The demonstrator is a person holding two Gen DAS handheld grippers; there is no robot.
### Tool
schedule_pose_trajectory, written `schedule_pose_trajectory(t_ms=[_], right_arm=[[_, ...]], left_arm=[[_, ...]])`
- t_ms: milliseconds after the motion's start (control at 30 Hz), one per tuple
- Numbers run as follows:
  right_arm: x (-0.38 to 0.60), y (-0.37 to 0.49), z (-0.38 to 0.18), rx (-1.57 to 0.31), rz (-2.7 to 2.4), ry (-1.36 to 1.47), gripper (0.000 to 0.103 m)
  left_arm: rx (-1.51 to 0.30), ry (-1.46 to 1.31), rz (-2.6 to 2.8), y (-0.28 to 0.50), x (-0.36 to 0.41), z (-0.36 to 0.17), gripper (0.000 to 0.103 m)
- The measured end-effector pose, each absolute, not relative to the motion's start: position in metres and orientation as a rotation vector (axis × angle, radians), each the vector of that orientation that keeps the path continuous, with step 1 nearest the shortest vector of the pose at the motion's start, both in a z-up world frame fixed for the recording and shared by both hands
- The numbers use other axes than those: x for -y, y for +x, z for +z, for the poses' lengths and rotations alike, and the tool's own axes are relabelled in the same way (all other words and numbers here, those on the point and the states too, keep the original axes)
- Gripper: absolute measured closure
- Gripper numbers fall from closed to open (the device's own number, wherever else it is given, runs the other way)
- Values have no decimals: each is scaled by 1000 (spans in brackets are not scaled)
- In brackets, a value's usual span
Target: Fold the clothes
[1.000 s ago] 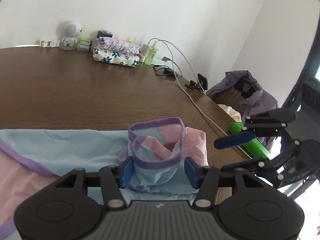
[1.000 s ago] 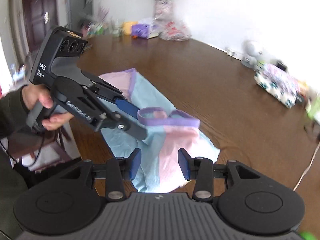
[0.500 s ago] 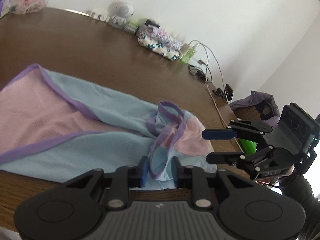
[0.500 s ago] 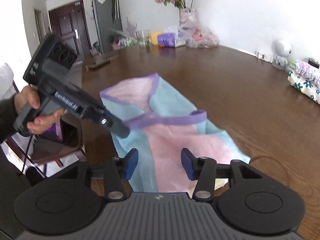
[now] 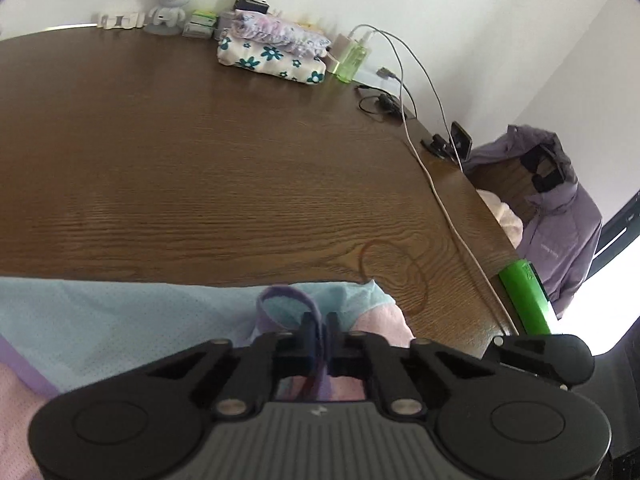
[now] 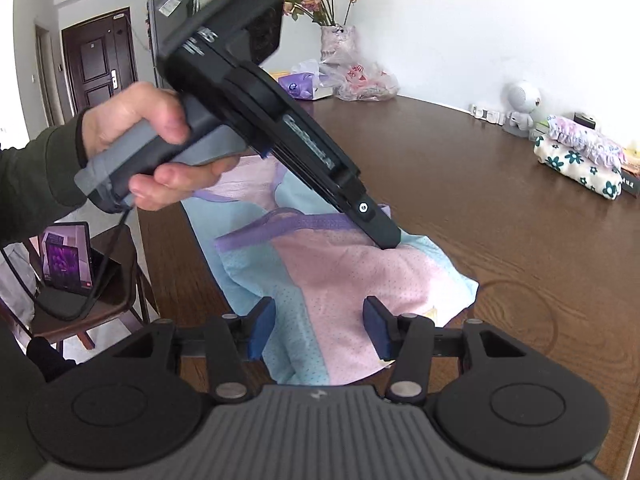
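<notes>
Left wrist view: the left tool [image 5: 320, 330] is clamped on the purple trim strap [image 5: 280, 300] of the garment [image 5: 120, 312], with both fingers drawn together around the band. The garment, a light blue and pink mesh piece with purple edging, lies on the brown bench [image 5: 224, 168] close to the near edge.

Right wrist view: the right tool [image 6: 318, 326] has its fingers apart and holds nothing; it hovers over the near end of the garment [image 6: 352, 280]. The left tool [image 6: 384, 236] comes in from the upper left, gripped by a hand [image 6: 140, 144], and its tip is at the purple strap.

Task status, as a judgement: the garment is spread lengthwise with its near end bunched and rumpled, and no neat folded stack of it is visible. A fold appears to be in progress. Remaining work: lay the held section flat and complete the folds. A folded floral bundle [image 6: 580, 160] sits at the far side of the bench.
</notes>
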State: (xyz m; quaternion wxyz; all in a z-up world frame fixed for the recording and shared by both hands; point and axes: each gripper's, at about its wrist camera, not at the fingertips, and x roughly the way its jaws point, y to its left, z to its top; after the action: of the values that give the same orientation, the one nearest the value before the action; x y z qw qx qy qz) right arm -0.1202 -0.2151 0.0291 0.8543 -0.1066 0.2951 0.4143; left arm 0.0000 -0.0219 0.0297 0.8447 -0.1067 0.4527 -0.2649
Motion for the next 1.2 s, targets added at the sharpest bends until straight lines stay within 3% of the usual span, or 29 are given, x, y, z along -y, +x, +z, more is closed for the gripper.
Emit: schedule_pose_trajectory(t_ms=[267, 367, 600, 667, 767, 933, 1033, 1067, 1133, 1200], right_arm=[[211, -117, 19, -660, 904, -238, 53], [214, -117, 30, -634, 934, -237, 52], [225, -81, 50, -579, 817, -140, 54], [216, -70, 41, -599, 783, -146, 55], [204, -63, 25, -677, 785, -169, 56], [210, -86, 27, -651, 810, -219, 54], [228, -74, 40, -624, 765, -115, 54], [234, -65, 42, -631, 737, -71, 54], [243, -46, 40, -659, 692, 4, 61], [244, -31, 34, -692, 670, 42, 78]], left_arm=[[-766, -445, -373, -28, -37, 18, 100], [-771, -451, -395, -25, -39, 20, 88], [-761, -324, -457, -19, -20, 36, 76], [-769, -277, -451, -18, -13, 35, 76], [-784, -270, -371, -18, -15, 25, 100], [-788, -325, -373, -22, -24, 19, 99], [-761, -283, -388, -21, -18, 30, 81], [-767, -275, -392, -19, -16, 31, 71], [-777, -257, -401, -14, -13, 33, 67], [-813, -245, -399, -8, -9, 27, 78]])
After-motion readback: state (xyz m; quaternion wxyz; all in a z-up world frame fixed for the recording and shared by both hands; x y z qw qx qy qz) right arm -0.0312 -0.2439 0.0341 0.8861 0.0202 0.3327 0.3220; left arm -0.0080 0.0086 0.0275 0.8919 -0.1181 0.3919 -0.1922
